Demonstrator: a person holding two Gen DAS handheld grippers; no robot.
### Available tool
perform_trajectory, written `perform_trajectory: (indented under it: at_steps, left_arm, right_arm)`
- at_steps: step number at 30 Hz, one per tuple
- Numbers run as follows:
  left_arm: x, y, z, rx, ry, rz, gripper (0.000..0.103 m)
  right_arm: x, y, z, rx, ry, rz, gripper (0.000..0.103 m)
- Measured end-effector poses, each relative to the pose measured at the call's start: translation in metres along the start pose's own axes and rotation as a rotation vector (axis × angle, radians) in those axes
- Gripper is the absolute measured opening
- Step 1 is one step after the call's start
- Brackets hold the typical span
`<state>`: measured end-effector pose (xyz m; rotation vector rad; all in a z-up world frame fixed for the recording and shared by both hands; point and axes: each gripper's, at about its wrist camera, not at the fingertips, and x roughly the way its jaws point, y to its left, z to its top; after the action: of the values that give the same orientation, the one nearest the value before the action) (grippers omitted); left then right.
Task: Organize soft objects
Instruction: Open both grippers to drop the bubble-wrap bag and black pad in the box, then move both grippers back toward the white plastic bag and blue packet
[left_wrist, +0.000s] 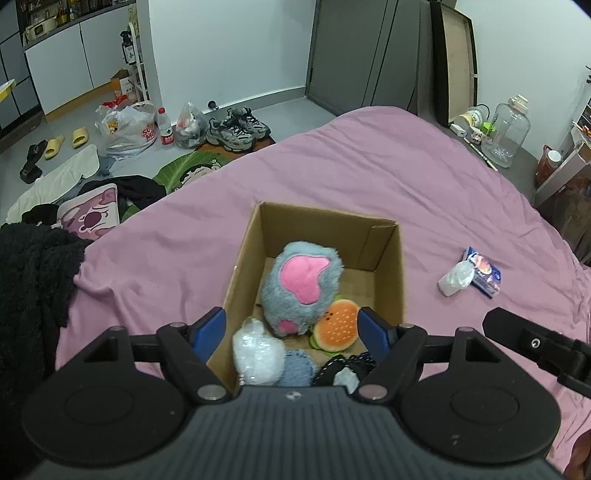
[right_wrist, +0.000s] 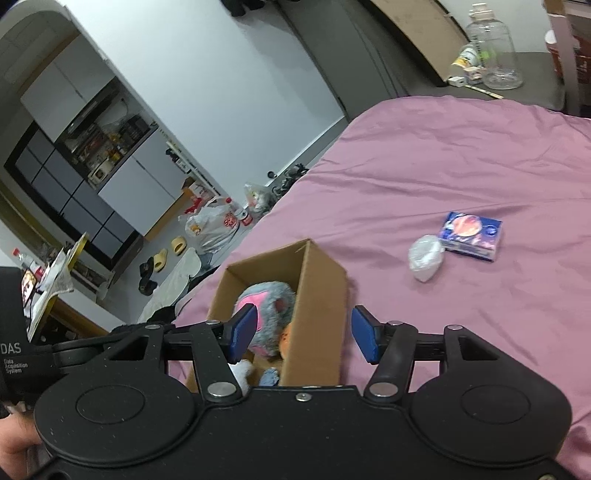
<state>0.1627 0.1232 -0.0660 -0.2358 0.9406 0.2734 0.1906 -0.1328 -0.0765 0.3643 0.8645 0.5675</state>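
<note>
I'm holding both claws over the open brown cardboard box (left_wrist: 325, 236) on the pink bedsheet (left_wrist: 369, 173). L gripper (left_wrist: 291, 325): blue pads spread, nothing between them. R gripper (right_wrist: 303, 332): pads spread, straddling the box's right wall w/o touching it. Inside the box are lying a grey furry plush paw w/ pink pad (left_wrist: 301, 284), an orange burger plush (left_wrist: 338, 325) just right of it, and a white crinkly bag (left_wrist: 258, 350) near-left. Well right of the box, a white plastic wad (left_wrist: 456, 278) is touching a blue printed packet (left_wrist: 484, 271).

Cardboard box (left_wrist: 388, 266) top open — toys crowd its floor — pink bedspread (left_wrist: 369, 177) beyond lies bare.
</note>
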Motion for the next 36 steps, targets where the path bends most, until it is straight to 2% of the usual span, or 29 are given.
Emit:
perform_trajectory:
  at_steps: [9, 14, 25, 36]
  left_arm:
    - [-0.002, -0.033, 0.002, 0.040, -0.010, -0.011, 0.077]
    - [0.002, -0.052, 0.006, 0.047, -0.013, -0.015, 0.077]
    - [0.014, -0.091, 0.016, 0.060, -0.022, -0.046, 0.077]
    - [0.038, -0.128, 0.019, 0.083, -0.015, -0.071, 0.077]
  right_arm:
    - [-0.014, -0.033, 0.016, 0.057, -0.044, -0.012, 0.062]
    - [-0.017, -0.054, 0.022, 0.075, -0.036, -0.026, 0.069]
    - [-0.013, -0.096, 0.041, 0.141, -0.045, -0.065, 0.069]
    - [-0.001, -0.131, 0.046, 0.251, -0.050, -0.063, 0.069]
